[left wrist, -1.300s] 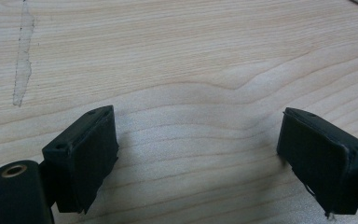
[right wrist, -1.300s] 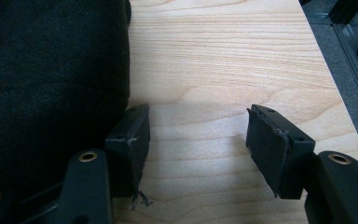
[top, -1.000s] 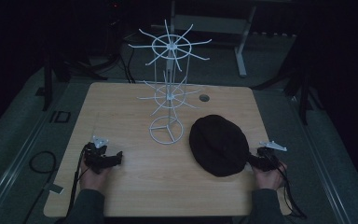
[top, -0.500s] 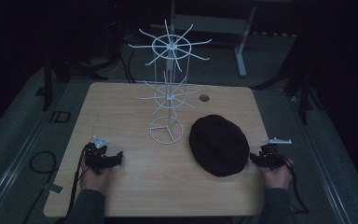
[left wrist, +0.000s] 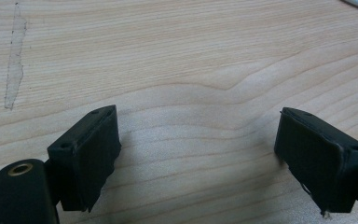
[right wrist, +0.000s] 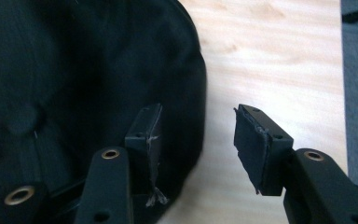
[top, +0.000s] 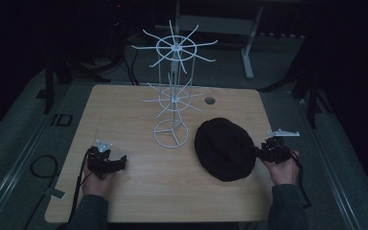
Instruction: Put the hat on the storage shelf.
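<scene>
A black cap (top: 225,148) lies flat on the wooden table (top: 124,110), right of centre. My right gripper (top: 258,152) is at the cap's right edge, open. In the right gripper view one jaw lies over the cap's (right wrist: 74,70) rim and the other stands over bare wood, so the right gripper (right wrist: 196,128) straddles the rim without closing on it. My left gripper (top: 120,162) rests low over the table at the front left. It is open, and the left gripper (left wrist: 196,140) has only wood grain between its jaws.
A white wire display rack (top: 172,96) with two tiers of radiating hooks stands at the table's middle, its ring base (top: 171,133) just left of the cap. A round cable hole (top: 210,101) sits behind the cap. Dark floor surrounds the table.
My right hand and gripper have shifted slightly forward along the cap's right edge. The left gripper and the cap have stayed put.
</scene>
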The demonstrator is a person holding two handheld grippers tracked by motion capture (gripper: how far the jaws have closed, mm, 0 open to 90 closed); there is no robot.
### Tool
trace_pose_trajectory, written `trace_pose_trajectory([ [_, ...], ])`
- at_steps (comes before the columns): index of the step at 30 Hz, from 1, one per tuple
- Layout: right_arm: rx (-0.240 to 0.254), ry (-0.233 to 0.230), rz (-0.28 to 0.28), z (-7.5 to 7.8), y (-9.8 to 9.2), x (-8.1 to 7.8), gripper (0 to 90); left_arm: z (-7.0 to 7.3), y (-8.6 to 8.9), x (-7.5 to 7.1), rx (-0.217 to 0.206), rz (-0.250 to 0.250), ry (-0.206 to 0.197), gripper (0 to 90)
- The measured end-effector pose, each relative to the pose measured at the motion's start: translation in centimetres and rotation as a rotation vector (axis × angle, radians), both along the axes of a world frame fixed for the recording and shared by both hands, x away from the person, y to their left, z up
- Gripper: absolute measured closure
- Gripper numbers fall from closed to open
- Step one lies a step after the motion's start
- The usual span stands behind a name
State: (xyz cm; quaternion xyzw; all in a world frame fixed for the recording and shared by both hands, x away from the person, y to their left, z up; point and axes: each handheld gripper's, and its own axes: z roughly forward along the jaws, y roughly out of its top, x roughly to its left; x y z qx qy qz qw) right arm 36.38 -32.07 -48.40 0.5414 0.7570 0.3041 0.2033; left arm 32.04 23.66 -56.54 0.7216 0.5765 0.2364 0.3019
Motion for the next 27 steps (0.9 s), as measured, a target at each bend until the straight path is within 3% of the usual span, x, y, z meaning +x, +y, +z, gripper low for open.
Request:
trace_pose_trajectory([
  [13, -0.047, 0.032, 0.079, 0.2, 2.3, 4.9, 49.7, 0.0, 0.0, 0.0, -0.001, -0.001, -0.001, 14.6],
  [18, -0.068, 0.094, 0.084, -0.7, 3.0, 6.9, 49.3, 0.0, 0.0, 0.0, 0.0, -0.002, -0.001, 14.6],
  [24, -0.102, 0.154, 0.099, -1.9, 3.5, 8.2, 46.2, 0.0, 0.0, 0.0, 0.0, -0.003, -0.001, 14.6],
  [27, -0.098, 0.215, 0.097, -2.5, 3.7, 9.0, 44.2, 0.0, 0.0, 0.0, 0.0, -0.003, -0.001, 14.5],
])
